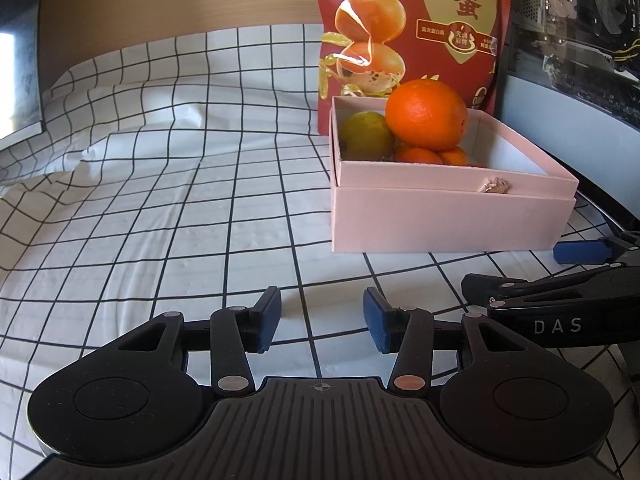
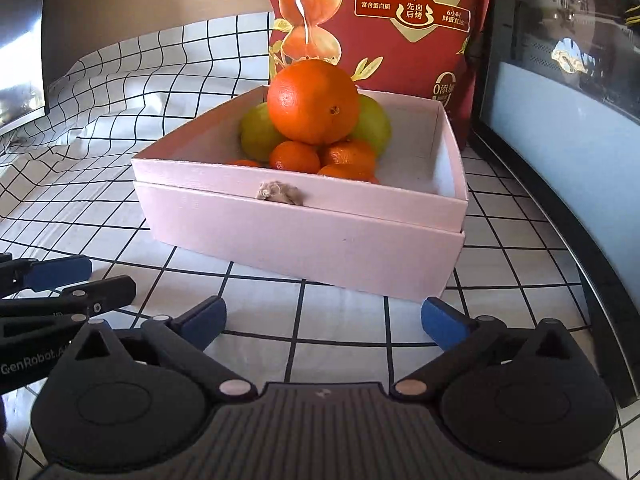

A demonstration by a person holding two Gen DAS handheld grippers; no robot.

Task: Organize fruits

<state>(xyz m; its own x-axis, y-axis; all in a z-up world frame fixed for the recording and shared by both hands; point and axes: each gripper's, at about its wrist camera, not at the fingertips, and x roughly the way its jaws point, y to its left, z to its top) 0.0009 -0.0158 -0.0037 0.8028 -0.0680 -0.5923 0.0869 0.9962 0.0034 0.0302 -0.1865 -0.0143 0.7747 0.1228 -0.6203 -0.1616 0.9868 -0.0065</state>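
Both the left gripper and right gripper, jaws apart and empty, face the pink box holding a large orange atop smaller fruit.

Bright daylight, sharp focus; glare streak on red bag; checked cloth grid bows at fisheye edges.

1. The red snack bag is cut off by the top edge.
2. The big orange hides much of the green fruits behind it.
3. The pink box wall covers the small mandarins' lower halves.
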